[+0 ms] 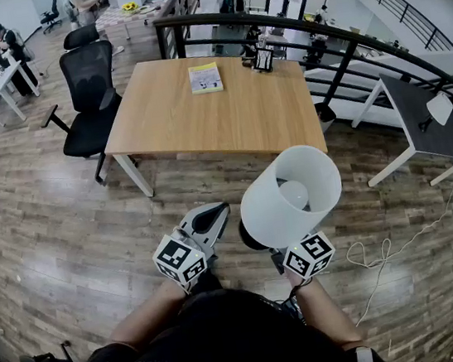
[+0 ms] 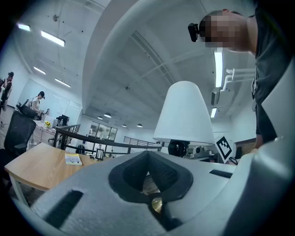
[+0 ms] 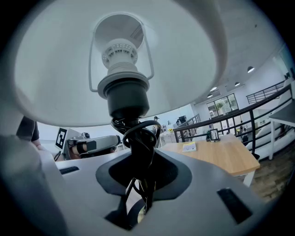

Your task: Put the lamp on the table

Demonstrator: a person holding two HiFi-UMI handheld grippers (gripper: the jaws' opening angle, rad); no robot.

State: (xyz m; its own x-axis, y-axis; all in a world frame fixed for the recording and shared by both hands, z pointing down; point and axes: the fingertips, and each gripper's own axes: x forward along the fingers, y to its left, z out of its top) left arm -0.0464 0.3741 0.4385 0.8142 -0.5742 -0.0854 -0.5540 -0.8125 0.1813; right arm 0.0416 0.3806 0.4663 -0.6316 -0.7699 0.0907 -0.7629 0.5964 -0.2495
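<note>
The lamp (image 1: 291, 196) has a white cone shade and a dark stem wound with black cord (image 3: 138, 147). It hangs over the wood floor in front of the wooden table (image 1: 200, 113). My right gripper (image 1: 280, 250) is shut on the stem just below the socket (image 3: 122, 87), so the shade fills the right gripper view. My left gripper (image 1: 209, 218) is beside the lamp on its left, shut with nothing in it. From the left gripper view the shade (image 2: 184, 113) stands above and to the right of the shut jaws (image 2: 148, 177).
A yellow book (image 1: 205, 78) and a small picture frame (image 1: 264, 59) lie at the table's far side. A black office chair (image 1: 89, 95) stands at its left end. A dark railing (image 1: 332, 36) runs behind; a white desk (image 1: 427, 118) and a floor cable (image 1: 379, 255) are at right.
</note>
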